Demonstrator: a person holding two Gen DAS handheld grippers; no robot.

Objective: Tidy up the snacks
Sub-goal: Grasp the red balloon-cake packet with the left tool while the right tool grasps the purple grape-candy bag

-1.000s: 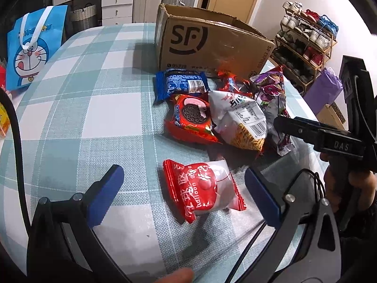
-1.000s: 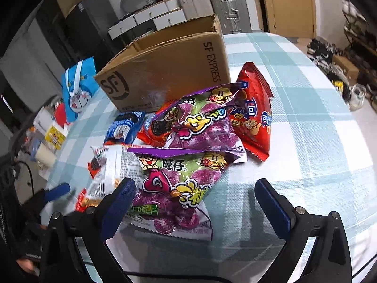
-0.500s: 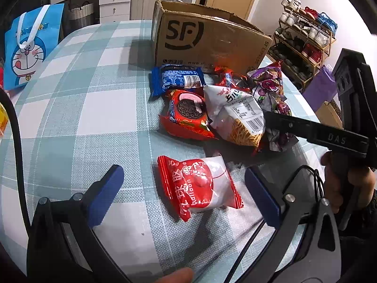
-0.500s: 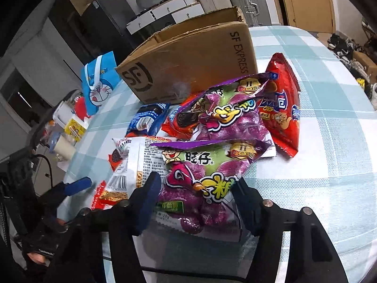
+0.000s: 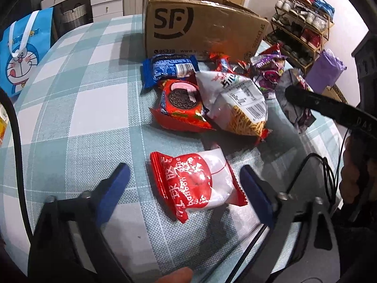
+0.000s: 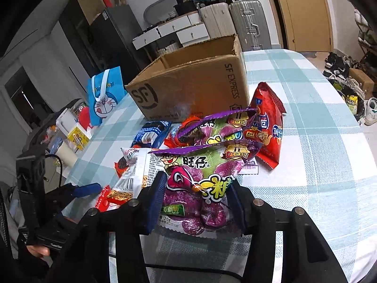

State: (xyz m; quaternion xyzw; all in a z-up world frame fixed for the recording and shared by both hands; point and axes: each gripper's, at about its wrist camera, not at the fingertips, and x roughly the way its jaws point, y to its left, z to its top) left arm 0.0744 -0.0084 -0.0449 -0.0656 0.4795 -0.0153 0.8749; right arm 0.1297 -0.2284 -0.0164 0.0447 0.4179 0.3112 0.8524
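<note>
My right gripper (image 6: 196, 197) is shut on a purple and green candy bag (image 6: 200, 181) and holds it lifted off the table; the bag also shows in the left wrist view (image 5: 294, 101). My left gripper (image 5: 186, 179) is open, its blue pads on either side of a red and white balloon snack packet (image 5: 198, 184) lying on the checked cloth. An open SF cardboard box (image 5: 200, 26) stands behind the snack pile; it also shows in the right wrist view (image 6: 193, 87).
The pile holds a blue cookie pack (image 5: 169, 68), a red Oreo pack (image 5: 181, 103), a white noodle-snack bag (image 5: 238, 103), a second purple bag (image 6: 212, 129) and a red bag (image 6: 268, 127). A Doraemon gift bag (image 5: 23, 49) stands at the left table edge.
My right gripper closed on the purple candy bag and lifted it off the table. My left gripper stayed open and moved slightly closer over the red and white packet.
</note>
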